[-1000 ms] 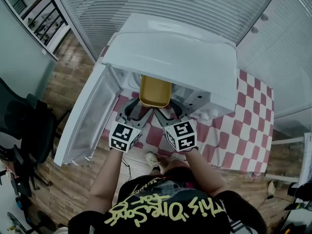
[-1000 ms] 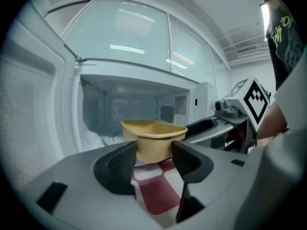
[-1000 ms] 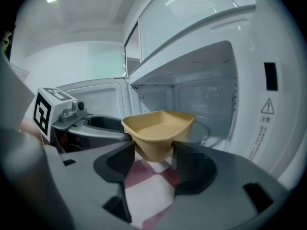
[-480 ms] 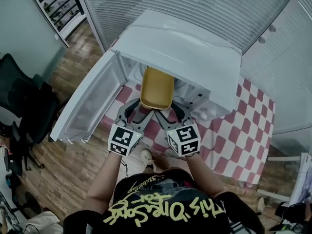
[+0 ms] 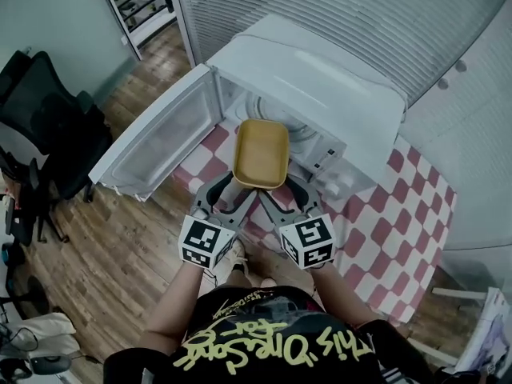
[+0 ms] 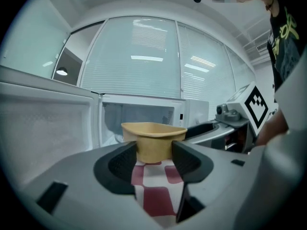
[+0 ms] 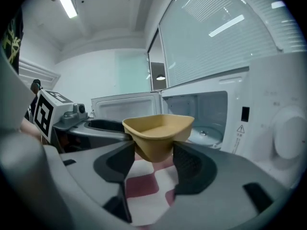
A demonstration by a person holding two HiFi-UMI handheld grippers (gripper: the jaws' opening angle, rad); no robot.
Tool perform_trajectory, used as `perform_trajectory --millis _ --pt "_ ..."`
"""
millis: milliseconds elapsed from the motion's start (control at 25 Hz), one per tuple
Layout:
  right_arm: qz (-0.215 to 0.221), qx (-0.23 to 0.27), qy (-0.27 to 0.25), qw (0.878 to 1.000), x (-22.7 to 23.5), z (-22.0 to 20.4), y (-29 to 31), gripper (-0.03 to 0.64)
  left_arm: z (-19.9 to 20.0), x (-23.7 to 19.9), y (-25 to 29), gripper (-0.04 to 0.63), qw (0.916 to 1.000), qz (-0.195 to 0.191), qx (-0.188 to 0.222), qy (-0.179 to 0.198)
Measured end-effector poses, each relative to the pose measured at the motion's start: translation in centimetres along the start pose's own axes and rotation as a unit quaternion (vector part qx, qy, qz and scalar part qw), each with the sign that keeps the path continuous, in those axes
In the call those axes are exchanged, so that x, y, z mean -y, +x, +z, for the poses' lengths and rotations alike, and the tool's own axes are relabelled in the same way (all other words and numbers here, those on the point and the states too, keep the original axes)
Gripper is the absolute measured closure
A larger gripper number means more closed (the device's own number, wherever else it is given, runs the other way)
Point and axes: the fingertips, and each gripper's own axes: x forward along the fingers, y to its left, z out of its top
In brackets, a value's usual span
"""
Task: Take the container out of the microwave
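The yellow container (image 5: 261,154) hangs in the air just in front of the white microwave (image 5: 320,78), whose door (image 5: 156,138) stands swung open to the left. My left gripper (image 5: 230,190) is shut on the container's near left corner, and my right gripper (image 5: 280,192) is shut on its near right corner. In the left gripper view the container (image 6: 153,139) fills the gap of the left gripper (image 6: 154,153). The right gripper view shows the container (image 7: 158,131) wedged in the right gripper (image 7: 154,155), with the glass turntable (image 7: 211,134) behind. The container looks empty.
A red-and-white checked cloth (image 5: 384,222) covers the table under the microwave. A black chair (image 5: 48,126) stands on the wooden floor at the left. A shelf unit (image 5: 140,2) is at the top left, and window blinds run behind the microwave.
Both grippers have drawn the container out of the microwave's cavity, toward me and a little up. It now hangs wholly outside the opening.
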Motion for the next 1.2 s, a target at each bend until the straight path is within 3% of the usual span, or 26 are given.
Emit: perform_trajectory --millis 1200 --pt "0.129 0.009 -0.041 0.991 -8.3 -2.4 -10.9 0.364 -0.7 9.9 -11.6 0.362 0.9894 0.142 0.015 -0.029"
